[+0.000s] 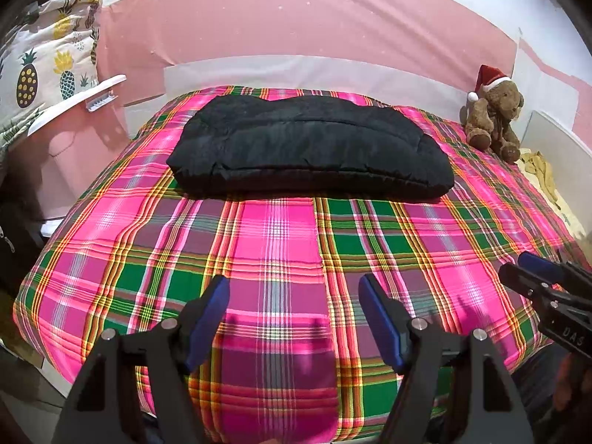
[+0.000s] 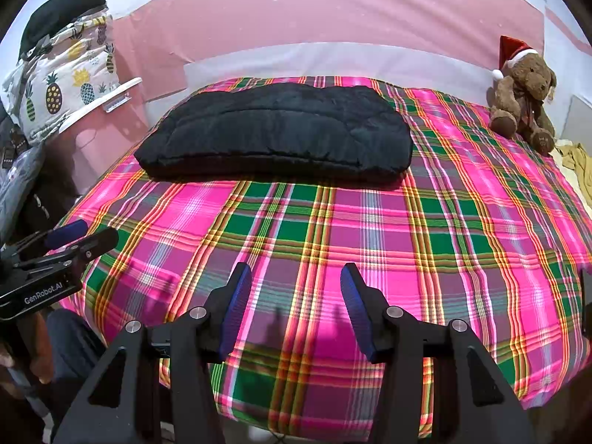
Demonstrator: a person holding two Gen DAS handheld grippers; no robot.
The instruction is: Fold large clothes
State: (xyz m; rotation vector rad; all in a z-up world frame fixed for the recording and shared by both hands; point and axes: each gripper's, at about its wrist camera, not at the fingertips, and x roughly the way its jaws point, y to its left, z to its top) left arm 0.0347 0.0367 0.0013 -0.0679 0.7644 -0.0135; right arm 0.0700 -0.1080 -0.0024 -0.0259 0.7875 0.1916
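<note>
A black padded garment (image 1: 307, 148) lies folded into a thick oblong bundle on the far half of the plaid bed; it also shows in the right wrist view (image 2: 277, 133). My left gripper (image 1: 294, 296) is open and empty, held above the near part of the bed, well short of the garment. My right gripper (image 2: 296, 288) is open and empty too, also above the near part of the bed. Each gripper shows at the edge of the other's view: the right gripper (image 1: 518, 264) at far right, the left gripper (image 2: 92, 233) at far left.
The bed has a pink, green and yellow plaid cover (image 1: 277, 251). A brown teddy bear with a Santa hat (image 1: 494, 114) sits at the far right corner, yellow cloth (image 1: 540, 166) beside it. A pineapple-print pillow (image 1: 44, 66) rests on a white shelf at left. A pink wall is behind.
</note>
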